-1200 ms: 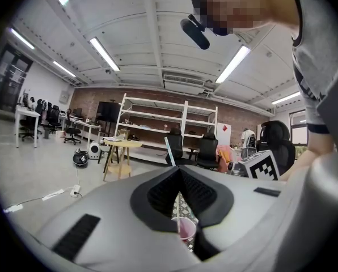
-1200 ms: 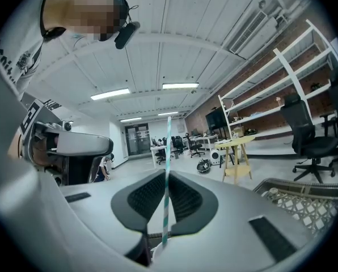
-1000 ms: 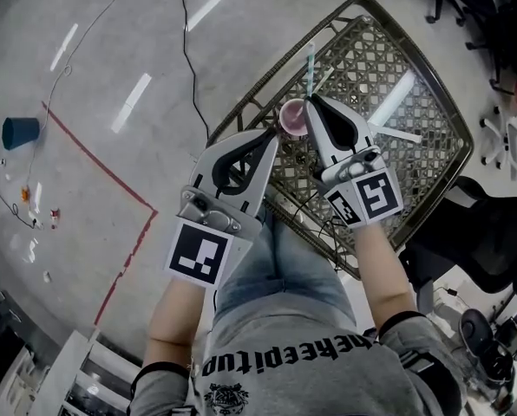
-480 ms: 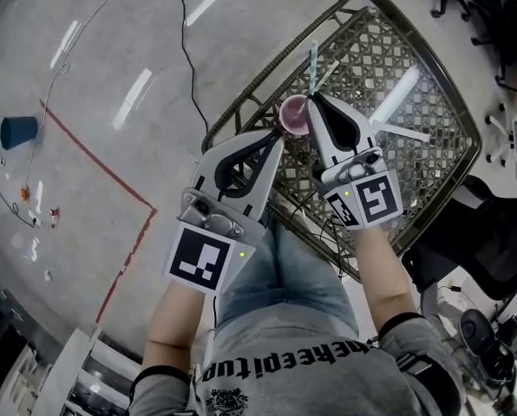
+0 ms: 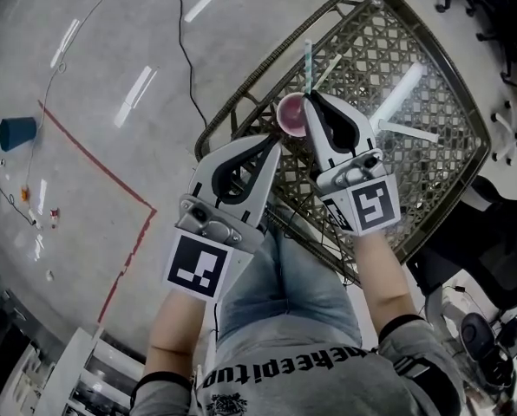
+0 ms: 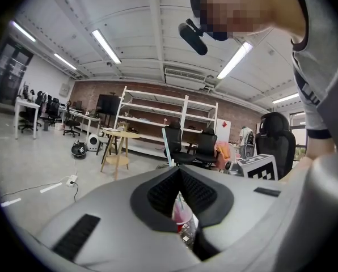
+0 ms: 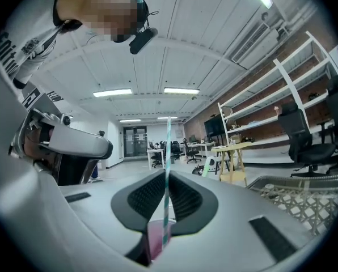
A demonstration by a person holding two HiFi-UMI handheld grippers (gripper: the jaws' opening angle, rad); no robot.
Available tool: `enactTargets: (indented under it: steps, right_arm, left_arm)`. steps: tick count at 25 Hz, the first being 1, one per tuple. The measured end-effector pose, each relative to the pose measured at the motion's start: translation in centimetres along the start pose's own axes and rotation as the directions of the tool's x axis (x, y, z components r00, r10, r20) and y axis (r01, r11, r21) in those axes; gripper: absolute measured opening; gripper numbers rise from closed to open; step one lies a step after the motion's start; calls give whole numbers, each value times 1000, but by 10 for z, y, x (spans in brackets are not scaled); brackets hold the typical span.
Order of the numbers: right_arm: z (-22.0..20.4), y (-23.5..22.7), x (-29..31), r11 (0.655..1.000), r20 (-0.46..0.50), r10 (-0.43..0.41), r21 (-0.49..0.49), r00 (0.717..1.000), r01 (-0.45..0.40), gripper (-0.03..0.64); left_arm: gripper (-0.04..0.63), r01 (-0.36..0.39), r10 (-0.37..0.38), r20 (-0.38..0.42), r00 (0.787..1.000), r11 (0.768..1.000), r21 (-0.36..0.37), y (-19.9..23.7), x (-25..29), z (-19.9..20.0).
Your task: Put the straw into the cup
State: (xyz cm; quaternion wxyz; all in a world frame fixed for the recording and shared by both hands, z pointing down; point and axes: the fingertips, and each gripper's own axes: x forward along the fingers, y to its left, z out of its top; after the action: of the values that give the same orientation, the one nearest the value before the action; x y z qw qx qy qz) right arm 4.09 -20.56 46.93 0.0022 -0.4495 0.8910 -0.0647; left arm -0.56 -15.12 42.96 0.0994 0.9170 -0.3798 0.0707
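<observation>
A pink cup (image 5: 291,116) hangs over the near-left edge of a wicker table (image 5: 432,172). My left gripper (image 5: 276,141) comes at the cup from the lower left and is shut on its side. In the left gripper view the jaws meet at my left gripper (image 6: 179,171), with the cup (image 6: 183,213) showing in the gap below. My right gripper (image 5: 309,100) is shut on a teal striped straw (image 5: 308,63) that stands upright. In the right gripper view the straw (image 7: 168,152) runs between the jaws of my right gripper (image 7: 166,177) and its lower end reaches into the cup (image 7: 156,237).
The wicker table has a raised rim, and a white strip (image 5: 410,131) lies on it. A black cable (image 5: 185,50) and a red line (image 5: 94,159) cross the concrete floor on the left. A blue container (image 5: 19,132) sits far left. Office chairs stand top right.
Both grippers, the cup and the straw keep nearly the same pose. The view has shifted a little, so the table sits slightly further up and right.
</observation>
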Motion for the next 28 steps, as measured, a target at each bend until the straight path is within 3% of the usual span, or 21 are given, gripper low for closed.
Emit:
enactTargets:
  steps: [9,28]
  right_arm:
    - [-9,-2,-3,1000,9,4,-7,1000,-4,43]
    - [-27,-3,1,999,-25,-11,-36,1000,10,46]
  left_arm:
    - [44,25,-24,-5,1000,1000,14,-12,11,-10]
    - [44,1,-1,-27,1000,1000,8,-7,12,-18]
